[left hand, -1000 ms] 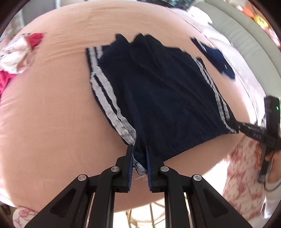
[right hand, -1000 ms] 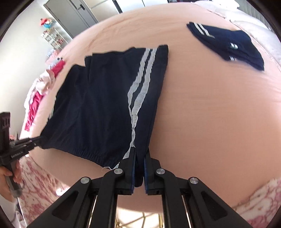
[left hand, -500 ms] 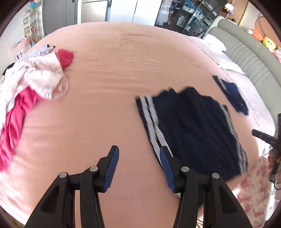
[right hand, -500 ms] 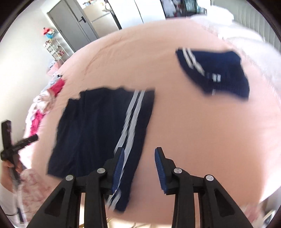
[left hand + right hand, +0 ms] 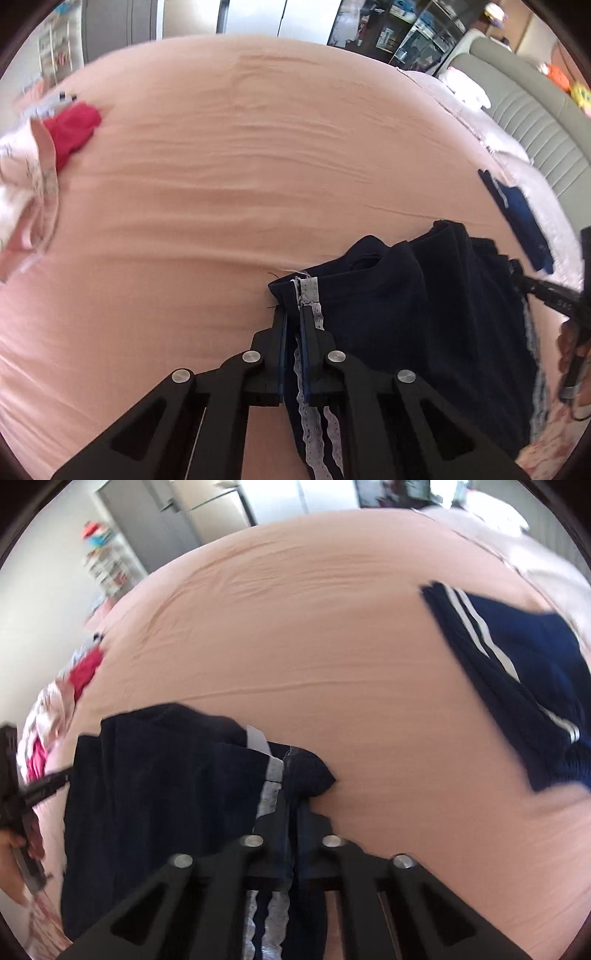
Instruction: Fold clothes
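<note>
Navy shorts point(image 5: 424, 317) with white lace side stripes lie on the pink bed point(image 5: 221, 184). My left gripper point(image 5: 292, 314) is shut on the shorts' left striped edge, which stands up between the jaws. My right gripper point(image 5: 292, 794) is shut on the right striped edge of the same shorts point(image 5: 155, 794), with cloth bunched above the jaws. Each gripper shows at the side of the other's view: the right one point(image 5: 554, 295) and the left one point(image 5: 40, 786).
A folded navy garment with white stripes point(image 5: 517, 679) lies to the right on the bed; it also shows in the left wrist view point(image 5: 521, 218). A pile of pink, white and red clothes point(image 5: 40, 158) lies at the left. A grey headboard point(image 5: 532, 122) is far right.
Both grippers were open above the flat shorts half a second ago. Now both are shut on the shorts' side edges, and the cloth is lifted and bunched.
</note>
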Tool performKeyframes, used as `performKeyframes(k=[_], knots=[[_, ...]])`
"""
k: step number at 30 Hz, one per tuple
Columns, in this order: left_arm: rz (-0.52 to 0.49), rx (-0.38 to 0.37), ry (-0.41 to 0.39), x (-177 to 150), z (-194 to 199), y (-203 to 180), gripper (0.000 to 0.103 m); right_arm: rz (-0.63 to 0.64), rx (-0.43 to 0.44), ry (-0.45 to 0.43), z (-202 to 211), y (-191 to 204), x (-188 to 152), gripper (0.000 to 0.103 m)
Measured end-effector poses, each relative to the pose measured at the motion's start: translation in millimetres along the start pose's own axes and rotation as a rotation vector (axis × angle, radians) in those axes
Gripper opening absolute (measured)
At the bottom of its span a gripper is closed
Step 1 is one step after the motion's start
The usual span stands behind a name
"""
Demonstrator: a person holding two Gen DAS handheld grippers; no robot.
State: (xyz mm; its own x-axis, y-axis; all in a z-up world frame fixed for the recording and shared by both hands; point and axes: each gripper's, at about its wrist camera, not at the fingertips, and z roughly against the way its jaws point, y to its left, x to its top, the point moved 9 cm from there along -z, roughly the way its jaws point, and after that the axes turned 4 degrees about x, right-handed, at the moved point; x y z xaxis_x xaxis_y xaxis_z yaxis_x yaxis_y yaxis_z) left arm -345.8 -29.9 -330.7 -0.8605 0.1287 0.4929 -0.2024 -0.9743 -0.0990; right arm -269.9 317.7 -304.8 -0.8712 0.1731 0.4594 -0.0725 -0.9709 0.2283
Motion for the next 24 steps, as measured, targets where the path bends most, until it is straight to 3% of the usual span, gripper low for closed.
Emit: performKeyframes(k=[5, 7, 9, 11, 14, 15, 17, 20, 21, 23, 24], knots=[[-0.057, 0.171, -0.027, 1, 11, 23, 0.004, 0.054, -0.223, -0.073, 23, -33, -6, 0.0], [-0.066, 0.162, 0.007, -2, -2, 23, 0.008, 0.018, -0.247, -0.048, 24, -58, -15, 0.0], [-0.074, 0.149, 0.018, 0, -5, 24, 0.011, -0.053, -0.184, -0.044, 26, -70, -20, 0.002], [-0.111, 0.183, 0.007, 3, 5, 18, 0.017, -0.123, -0.117, -0.093, 43, -72, -15, 0.01], [-0.148, 0.25, -0.146, 18, 36, 8, 0.022, -0.156, -0.059, -0.216, 78, -61, 0, 0.028], [-0.168, 0.278, -0.198, 23, 46, 4, 0.029, -0.109, -0.045, -0.229, 83, -47, 4, 0.031], [-0.239, 0.208, -0.268, 23, 56, -20, 0.033, 0.04, -0.003, -0.186, 75, -9, 4, 0.031], [-0.301, -0.031, -0.12, -1, 30, -60, 0.033, 0.254, -0.008, -0.054, 46, 30, -20, 0.031], [-0.308, -0.052, -0.081, -10, 17, -65, 0.033, 0.284, -0.015, -0.01, 35, 35, -30, 0.031], [-0.339, -0.014, -0.003, -28, -3, -60, 0.034, 0.252, 0.012, 0.02, 20, 24, -40, 0.031], [-0.352, -0.019, -0.022, -29, 0, -57, 0.036, 0.23, 0.029, 0.016, 18, 16, -41, 0.028]])
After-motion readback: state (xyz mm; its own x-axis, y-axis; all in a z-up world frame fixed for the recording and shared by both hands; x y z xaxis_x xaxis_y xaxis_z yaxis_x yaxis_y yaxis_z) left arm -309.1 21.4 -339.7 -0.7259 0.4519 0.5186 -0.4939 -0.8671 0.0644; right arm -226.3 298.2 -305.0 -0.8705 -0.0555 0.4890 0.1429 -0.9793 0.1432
